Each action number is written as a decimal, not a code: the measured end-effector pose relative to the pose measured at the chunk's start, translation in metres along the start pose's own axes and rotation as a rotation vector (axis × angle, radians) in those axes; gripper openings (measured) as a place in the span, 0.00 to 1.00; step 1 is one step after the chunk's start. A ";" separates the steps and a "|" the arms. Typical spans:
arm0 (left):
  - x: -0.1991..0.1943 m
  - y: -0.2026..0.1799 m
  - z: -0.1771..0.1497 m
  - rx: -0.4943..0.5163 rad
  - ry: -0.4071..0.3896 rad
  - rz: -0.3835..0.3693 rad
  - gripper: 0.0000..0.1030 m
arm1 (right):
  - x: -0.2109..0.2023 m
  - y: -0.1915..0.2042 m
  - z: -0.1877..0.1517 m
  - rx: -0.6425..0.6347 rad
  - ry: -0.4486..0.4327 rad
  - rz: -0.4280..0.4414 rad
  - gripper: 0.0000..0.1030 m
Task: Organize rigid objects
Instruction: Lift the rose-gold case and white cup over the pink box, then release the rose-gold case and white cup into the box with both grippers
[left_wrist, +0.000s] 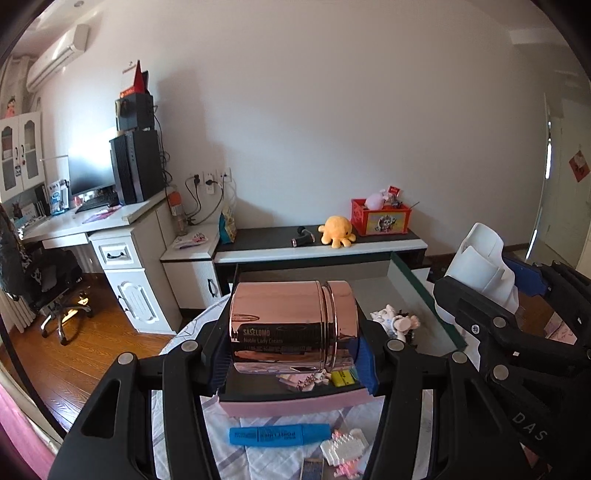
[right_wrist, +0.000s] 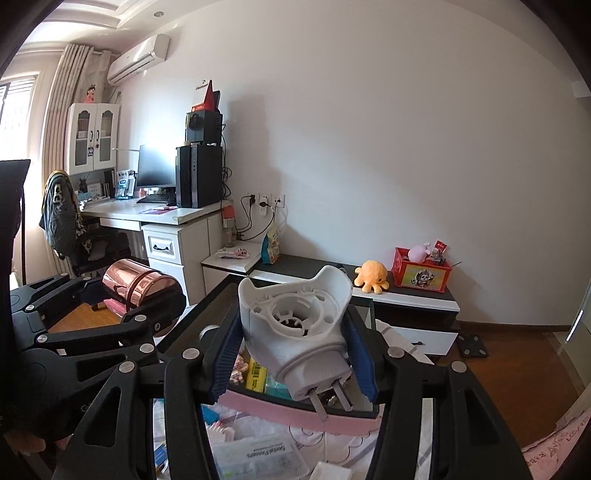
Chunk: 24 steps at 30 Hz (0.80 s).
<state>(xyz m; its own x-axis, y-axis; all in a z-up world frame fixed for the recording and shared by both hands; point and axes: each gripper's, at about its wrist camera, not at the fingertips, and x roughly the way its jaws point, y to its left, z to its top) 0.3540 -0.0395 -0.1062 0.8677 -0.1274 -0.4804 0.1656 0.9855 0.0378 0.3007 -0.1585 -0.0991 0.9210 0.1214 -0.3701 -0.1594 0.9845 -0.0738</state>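
Bedroom background, left wrist view: white wall, desk with a computer at left, low cabinet (left_wrist: 321, 251) with a yellow plush octopus (left_wrist: 336, 229) at centre. My left gripper (left_wrist: 293, 354) fingers are clamped on a rose-gold cream jar (left_wrist: 293, 325), raised over a pink-rimmed tray (left_wrist: 295, 404). A blue highlighter (left_wrist: 279, 435) lies loose on the checked cloth at bottom centre.

Right wrist view: my right gripper (right_wrist: 293, 356) fingers hold a white plug adapter (right_wrist: 295, 325) above the same tray (right_wrist: 295, 415). I judge the task partly done: the tray carries small items, two are in transit, and others remain.
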 end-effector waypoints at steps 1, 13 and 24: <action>0.015 0.000 0.001 0.010 0.024 0.011 0.54 | 0.015 -0.002 0.001 -0.006 0.026 0.000 0.54; 0.129 0.011 -0.013 -0.004 0.249 0.018 0.55 | 0.137 -0.022 -0.025 0.032 0.262 0.058 0.54; 0.095 0.026 -0.016 -0.063 0.198 0.059 0.80 | 0.131 -0.028 -0.030 0.080 0.265 0.065 0.65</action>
<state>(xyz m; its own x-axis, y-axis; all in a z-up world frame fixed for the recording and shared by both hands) 0.4335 -0.0243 -0.1646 0.7647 -0.0511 -0.6424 0.0823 0.9964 0.0187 0.4151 -0.1738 -0.1735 0.7830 0.1578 -0.6017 -0.1770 0.9838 0.0276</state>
